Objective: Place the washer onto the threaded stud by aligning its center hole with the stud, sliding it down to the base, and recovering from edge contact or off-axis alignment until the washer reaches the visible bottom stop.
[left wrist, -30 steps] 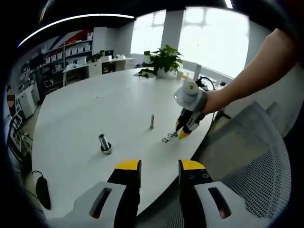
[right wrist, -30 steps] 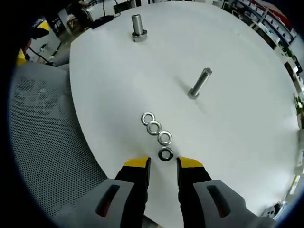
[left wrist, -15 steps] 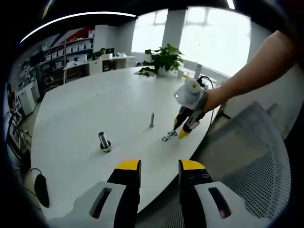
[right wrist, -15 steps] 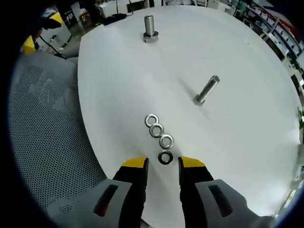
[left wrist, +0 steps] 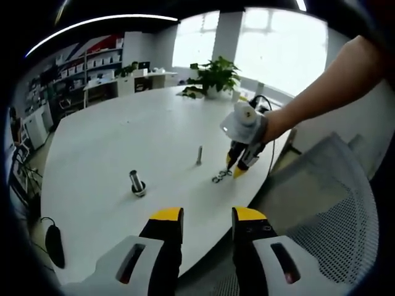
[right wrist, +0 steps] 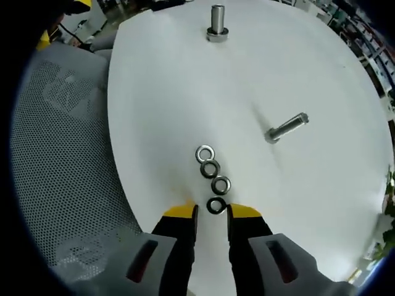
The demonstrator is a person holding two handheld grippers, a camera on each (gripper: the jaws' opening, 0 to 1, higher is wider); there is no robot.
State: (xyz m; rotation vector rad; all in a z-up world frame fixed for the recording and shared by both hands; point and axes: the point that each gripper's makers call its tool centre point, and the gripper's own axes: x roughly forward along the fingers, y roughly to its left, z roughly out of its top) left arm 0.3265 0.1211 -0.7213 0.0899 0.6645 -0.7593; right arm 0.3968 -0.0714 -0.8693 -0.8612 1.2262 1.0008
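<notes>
Right gripper view: right gripper (right wrist: 211,213) jaws narrowly apart, straddling the nearest washer (right wrist: 215,205) in a row of four, probably lined up for a pinch; threaded stud (right wrist: 286,127) stands well apart. Left gripper (left wrist: 205,217) hangs back off the table (left wrist: 111,148), jaws parted, empty.

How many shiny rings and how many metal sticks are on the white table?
Washers, lying in a row: 4
Studs standing on the table: 2
Total: 6
</notes>
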